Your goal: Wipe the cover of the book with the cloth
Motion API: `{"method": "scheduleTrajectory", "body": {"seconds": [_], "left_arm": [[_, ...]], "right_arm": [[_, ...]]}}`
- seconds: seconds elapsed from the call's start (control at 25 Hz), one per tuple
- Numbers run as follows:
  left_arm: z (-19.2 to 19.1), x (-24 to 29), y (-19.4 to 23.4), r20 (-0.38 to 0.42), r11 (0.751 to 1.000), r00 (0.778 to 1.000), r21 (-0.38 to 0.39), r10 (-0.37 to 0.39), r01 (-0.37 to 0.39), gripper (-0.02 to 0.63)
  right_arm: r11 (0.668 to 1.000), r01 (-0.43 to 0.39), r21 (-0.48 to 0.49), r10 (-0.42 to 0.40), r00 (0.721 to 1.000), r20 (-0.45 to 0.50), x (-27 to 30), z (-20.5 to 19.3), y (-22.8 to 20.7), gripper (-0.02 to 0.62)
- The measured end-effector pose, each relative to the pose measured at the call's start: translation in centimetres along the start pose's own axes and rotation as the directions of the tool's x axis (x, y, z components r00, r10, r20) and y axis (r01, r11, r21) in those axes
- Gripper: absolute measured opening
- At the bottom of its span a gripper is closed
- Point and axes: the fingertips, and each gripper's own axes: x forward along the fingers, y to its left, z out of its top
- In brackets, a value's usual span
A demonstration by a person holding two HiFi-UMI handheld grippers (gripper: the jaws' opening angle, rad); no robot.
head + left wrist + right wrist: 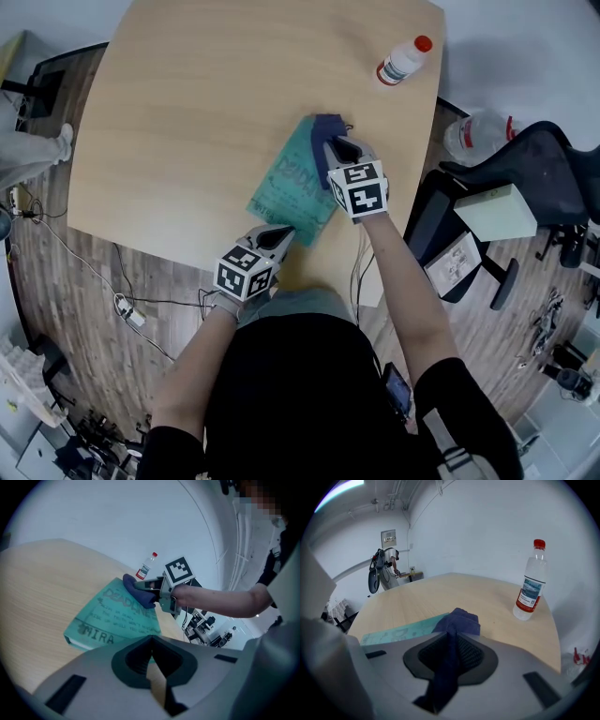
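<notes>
A teal book [292,186] lies on the wooden table [187,122], its cover up with dark print [117,613]. My right gripper [339,150] is shut on a dark blue cloth [325,129], which rests bunched on the book's far end [458,620]. The cloth runs back between the right jaws [451,634]. In the left gripper view that gripper [157,587] presses the cloth [138,592] on the cover. My left gripper [284,234] sits at the book's near edge, jaws closed together at the tip [151,639], with nothing seen gripped.
A clear bottle with a red cap [403,59] lies near the table's far right edge and shows upright in the right gripper view [529,583]. To the right of the table are a dark chair [539,173], a second bottle [478,136] and a pale box [495,211]. Cables [127,309] run on the floor at left.
</notes>
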Motion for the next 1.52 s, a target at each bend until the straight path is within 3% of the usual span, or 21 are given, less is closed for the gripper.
{"method": "scheduleTrajectory", "body": {"seconds": [0.24,0.44,0.64,1.04,1.28,1.52], "left_arm": [[-1.5,1.1,-0.8,0.020,0.998,1.000,-0.064,-0.015,0.016,0.020],[-1.8,1.5,-1.3,-0.034,0.999,0.999,0.051,-0.010,0.012,0.020],[-1.9,1.5,-1.3,-0.061,0.997,0.998,0.069,-0.014,0.018,0.020],[-2.1,1.3,-1.5,-0.067,0.997,0.997,0.074,-0.025,0.030,0.020],[-2.4,1.5,-1.7,-0.073,0.995,0.997,0.091,-0.034,0.041,0.018],[-2.3,1.4,-1.7,-0.067,0.994,0.997,0.105,-0.036,0.043,0.018]], "right_arm": [[1.000,-0.002,0.001,0.002,1.000,-0.001,0.0,0.1,-0.2,0.077],[1.000,-0.009,0.018,0.009,1.000,-0.014,-0.1,0.0,-0.3,0.077],[0.998,-0.025,0.056,0.027,0.999,-0.033,0.3,0.6,-0.3,0.077],[0.996,-0.047,-0.074,0.046,0.999,-0.010,3.1,3.1,2.8,0.077],[0.981,-0.123,-0.151,0.126,0.992,0.010,3.7,3.2,6.5,0.077],[0.938,-0.257,-0.232,0.262,0.965,-0.010,3.3,2.6,11.2,0.077]]}}
